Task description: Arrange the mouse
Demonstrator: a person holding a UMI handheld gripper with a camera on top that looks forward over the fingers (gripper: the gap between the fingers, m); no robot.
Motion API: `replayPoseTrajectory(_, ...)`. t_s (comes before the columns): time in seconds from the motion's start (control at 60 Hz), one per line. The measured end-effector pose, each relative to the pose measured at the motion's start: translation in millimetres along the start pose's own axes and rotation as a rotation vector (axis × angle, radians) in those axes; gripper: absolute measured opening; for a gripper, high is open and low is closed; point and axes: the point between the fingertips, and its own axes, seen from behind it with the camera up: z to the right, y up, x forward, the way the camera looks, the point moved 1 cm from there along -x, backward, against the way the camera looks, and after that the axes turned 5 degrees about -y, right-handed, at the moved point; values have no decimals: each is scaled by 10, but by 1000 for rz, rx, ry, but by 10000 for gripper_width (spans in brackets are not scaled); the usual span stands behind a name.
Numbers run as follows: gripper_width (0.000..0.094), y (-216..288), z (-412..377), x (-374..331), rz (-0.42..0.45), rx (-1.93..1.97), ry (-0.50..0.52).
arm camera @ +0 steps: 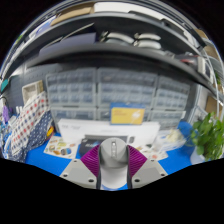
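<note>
Sitting between the hand-held gripper (113, 168) fingers (both purple pads pressed against it), grey mouse (113, 161).

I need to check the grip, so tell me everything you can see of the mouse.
The mouse is a light grey, smooth plastic one with a darker scroll wheel in a slot at its middle. It sits lengthwise between the fingers of the gripper, its front end pointing ahead. The purple pads press on both its sides. Its underside is hidden, so whether it touches the blue surface cannot be told.
</note>
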Motion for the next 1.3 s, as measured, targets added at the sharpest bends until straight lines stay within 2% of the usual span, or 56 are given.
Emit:
replayPoseTrajectory(0.083,363,-523,-449,226,-85,-10,37)
replayPoseTrajectory(0.217,365,-1383,-800,499,-238,-42,30)
replayPoseTrajectory(0.35,366,-1945,-908,599,-326,-64,35)
replayPoseTrajectory(0.383,364,-1914,-905,618,-286,-64,31)
replayPoseTrajectory(0.5,363,-1939,-917,614,-290,-20,48)
replayPoseTrajectory(0.517,427,-1938,-920,618,-289,-10,52)
replayPoseTrajectory(0.533,391,-1943,-920,619,-291,-2,55)
replayPoseTrajectory(0.65,470,-1923,-916,618,-277,-19,68)
replayPoseTrajectory(0.717,506,-1938,-920,606,-311,-8,75)
replayPoseTrajectory(0.8,793,-1897,-879,534,-368,18,66)
replayPoseTrajectory(0.817,838,-1848,-871,522,-359,19,67)
replayPoseTrajectory(0.85,870,-1730,-849,485,-337,18,67)
replayPoseTrajectory(1.1,870,-737,-700,-215,-200,8,69)
replayPoseTrajectory(1.183,878,-542,-636,-461,-168,20,58)
replayPoseTrajectory(1.3,873,-426,-573,-716,-168,16,63)
